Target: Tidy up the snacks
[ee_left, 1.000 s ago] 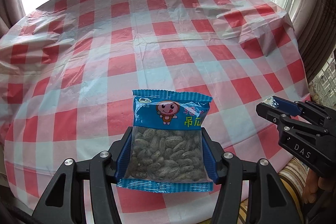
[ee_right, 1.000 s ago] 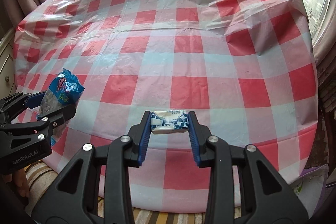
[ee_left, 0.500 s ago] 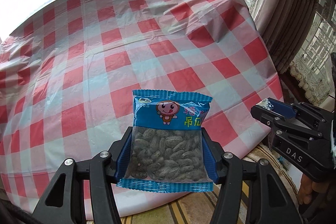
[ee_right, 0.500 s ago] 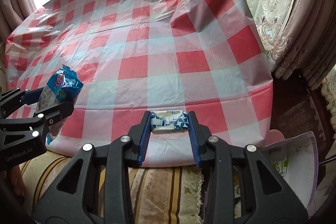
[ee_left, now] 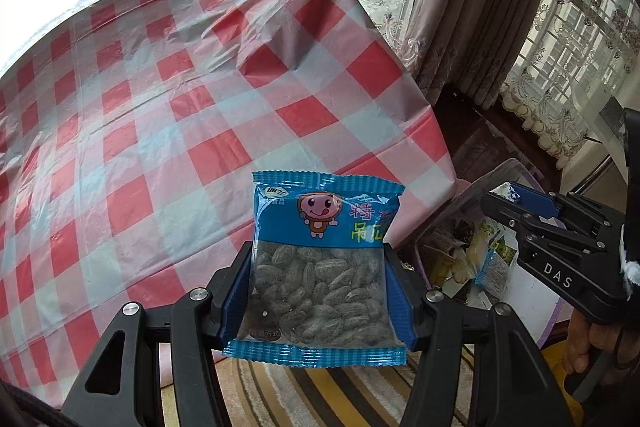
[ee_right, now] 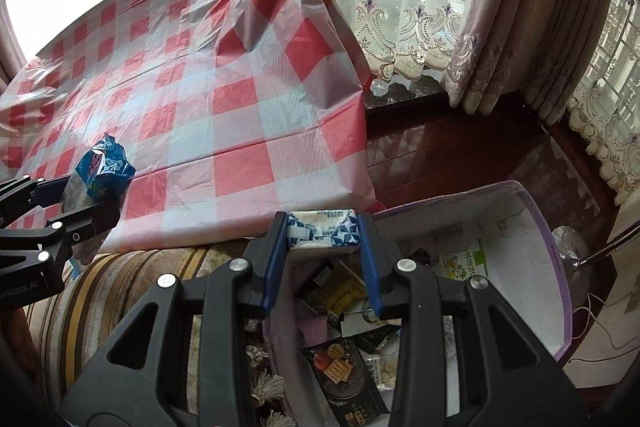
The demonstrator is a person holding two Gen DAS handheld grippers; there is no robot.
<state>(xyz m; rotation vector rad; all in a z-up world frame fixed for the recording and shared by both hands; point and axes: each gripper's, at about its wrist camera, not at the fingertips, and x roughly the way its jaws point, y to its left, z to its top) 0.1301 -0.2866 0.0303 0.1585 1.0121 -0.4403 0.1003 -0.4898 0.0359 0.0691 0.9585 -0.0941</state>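
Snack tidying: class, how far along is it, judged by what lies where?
Done: several packets already lie in the box. In hand: the left gripper holds a seed bag, the right gripper a small packet, above the box. Left: dropping both in.

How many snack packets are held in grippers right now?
2: the blue seed packet sits clamped in the left gripper; the small blue-and-white packet in the right gripper.

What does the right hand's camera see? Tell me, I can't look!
The right gripper pinches a small blue-and-white packet above a white box of snacks on the floor. A red-checked table sits behind.
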